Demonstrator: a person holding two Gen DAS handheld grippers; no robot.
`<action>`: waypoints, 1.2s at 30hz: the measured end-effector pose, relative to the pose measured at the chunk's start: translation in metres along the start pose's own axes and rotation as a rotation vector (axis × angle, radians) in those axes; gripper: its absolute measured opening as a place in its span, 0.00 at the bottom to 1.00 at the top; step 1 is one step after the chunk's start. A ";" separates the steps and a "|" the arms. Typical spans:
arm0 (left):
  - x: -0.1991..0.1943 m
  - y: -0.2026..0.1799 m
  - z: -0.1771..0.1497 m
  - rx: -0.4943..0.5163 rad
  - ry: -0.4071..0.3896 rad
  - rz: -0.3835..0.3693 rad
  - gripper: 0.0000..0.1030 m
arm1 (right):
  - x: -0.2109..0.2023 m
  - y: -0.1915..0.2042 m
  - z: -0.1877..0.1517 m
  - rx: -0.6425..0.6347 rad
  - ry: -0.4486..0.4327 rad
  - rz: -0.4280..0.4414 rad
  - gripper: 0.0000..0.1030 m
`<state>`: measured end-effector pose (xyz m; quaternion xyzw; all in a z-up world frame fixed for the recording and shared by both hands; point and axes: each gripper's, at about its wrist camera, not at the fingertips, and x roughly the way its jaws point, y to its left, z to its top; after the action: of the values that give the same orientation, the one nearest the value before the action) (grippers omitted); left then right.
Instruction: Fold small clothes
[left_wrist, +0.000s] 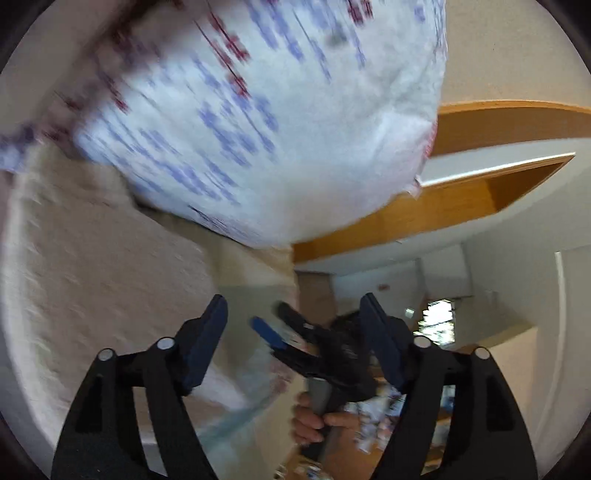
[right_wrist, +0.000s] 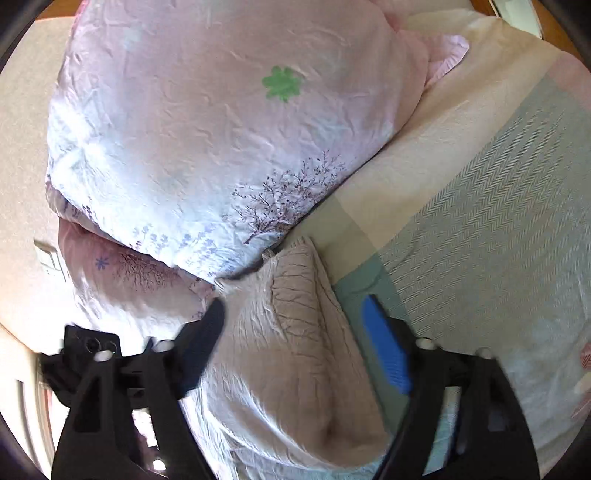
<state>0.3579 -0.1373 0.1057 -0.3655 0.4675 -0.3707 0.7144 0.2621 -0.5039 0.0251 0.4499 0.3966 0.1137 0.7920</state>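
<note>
No small garment shows clearly in either view. My left gripper (left_wrist: 293, 314) is open and empty, held in the air beside the bed; the view is blurred by motion. My right gripper (left_wrist: 291, 332) shows beyond it, held by a hand (left_wrist: 314, 424). In the right wrist view my right gripper (right_wrist: 295, 314) is open and empty, its fingers either side of a beige pillow (right_wrist: 295, 350) on the bed.
A folded white quilt with blue and red print (left_wrist: 258, 110) lies on a beige textured cover (left_wrist: 92, 277). In the right wrist view a pale pink floral quilt (right_wrist: 221, 129) is piled on the bed beside a green-striped sheet (right_wrist: 480, 221). Wooden door frames (left_wrist: 461, 192) stand behind.
</note>
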 end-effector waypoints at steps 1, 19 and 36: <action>-0.015 0.008 0.001 0.037 -0.045 0.105 0.80 | 0.004 -0.001 0.001 -0.010 0.033 0.000 0.89; -0.029 0.106 -0.037 -0.013 0.063 0.255 0.34 | 0.065 0.030 -0.049 -0.005 0.238 0.133 0.35; -0.185 0.078 -0.118 0.254 -0.214 0.754 0.80 | 0.095 0.099 -0.116 -0.140 0.224 -0.041 0.43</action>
<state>0.2086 0.0393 0.0767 -0.1139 0.4424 -0.0974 0.8842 0.2572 -0.3242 0.0226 0.3700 0.4829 0.1744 0.7743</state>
